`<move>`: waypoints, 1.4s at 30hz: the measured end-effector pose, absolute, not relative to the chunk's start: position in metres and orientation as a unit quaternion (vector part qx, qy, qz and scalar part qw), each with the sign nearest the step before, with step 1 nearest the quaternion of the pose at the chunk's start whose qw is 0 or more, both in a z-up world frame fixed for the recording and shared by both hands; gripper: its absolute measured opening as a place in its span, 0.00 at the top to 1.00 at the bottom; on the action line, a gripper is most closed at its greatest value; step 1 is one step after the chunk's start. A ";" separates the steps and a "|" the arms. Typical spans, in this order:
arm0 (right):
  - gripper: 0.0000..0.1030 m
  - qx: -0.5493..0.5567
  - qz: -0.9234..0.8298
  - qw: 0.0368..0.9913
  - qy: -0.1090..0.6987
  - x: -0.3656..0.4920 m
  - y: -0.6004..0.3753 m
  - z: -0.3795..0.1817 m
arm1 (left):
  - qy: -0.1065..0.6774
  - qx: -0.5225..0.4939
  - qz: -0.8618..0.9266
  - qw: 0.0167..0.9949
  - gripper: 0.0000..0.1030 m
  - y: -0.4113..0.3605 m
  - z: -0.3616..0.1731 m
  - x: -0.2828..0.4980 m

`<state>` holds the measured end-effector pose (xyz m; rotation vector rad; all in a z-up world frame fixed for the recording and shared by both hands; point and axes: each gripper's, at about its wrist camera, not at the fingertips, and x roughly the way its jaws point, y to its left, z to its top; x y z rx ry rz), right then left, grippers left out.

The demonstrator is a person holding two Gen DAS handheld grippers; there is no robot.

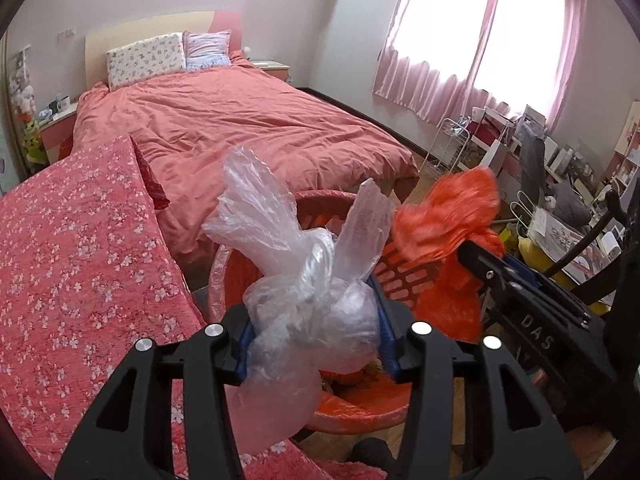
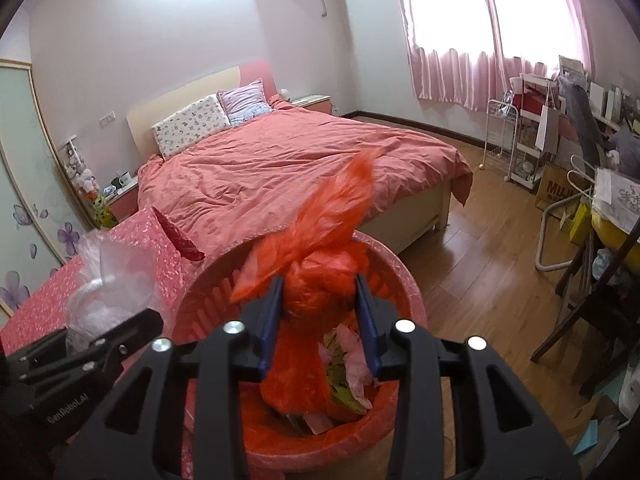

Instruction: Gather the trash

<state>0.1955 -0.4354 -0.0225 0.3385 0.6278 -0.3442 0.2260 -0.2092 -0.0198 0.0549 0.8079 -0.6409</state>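
Observation:
A red slatted trash basket (image 2: 224,280) with a red liner stands on the floor by the bed; it also shows in the left wrist view (image 1: 404,276). My left gripper (image 1: 316,332) is shut on a bunched clear plastic bag (image 1: 304,280) held over the basket's rim. My right gripper (image 2: 320,320) is shut on a bunched orange plastic bag (image 2: 320,248) held above the basket's opening. Paper and wrapper scraps (image 2: 348,376) lie inside the basket. The orange bag (image 1: 444,216) and the right gripper's body show at the right of the left wrist view.
A bed with a pink cover (image 2: 280,160) lies beyond the basket. A flowered pink cloth (image 1: 80,260) covers a surface to the left. Wood floor (image 2: 472,272), a white wire cart (image 2: 504,140), a chair and cluttered shelves stand to the right.

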 end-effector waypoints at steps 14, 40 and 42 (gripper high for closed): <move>0.31 0.158 -0.174 0.927 0.291 0.178 -0.430 -0.017 | 0.397 0.028 -0.283 0.872 0.36 -0.190 -0.023 0.222; 0.04 0.032 -0.183 0.954 0.234 0.010 -0.254 0.009 | 0.259 0.013 -0.021 0.966 0.02 -0.009 0.014 0.038; 0.04 0.031 -0.185 0.954 0.234 0.004 -0.250 0.010 | 0.253 0.020 -0.011 0.967 0.02 -0.005 0.013 0.028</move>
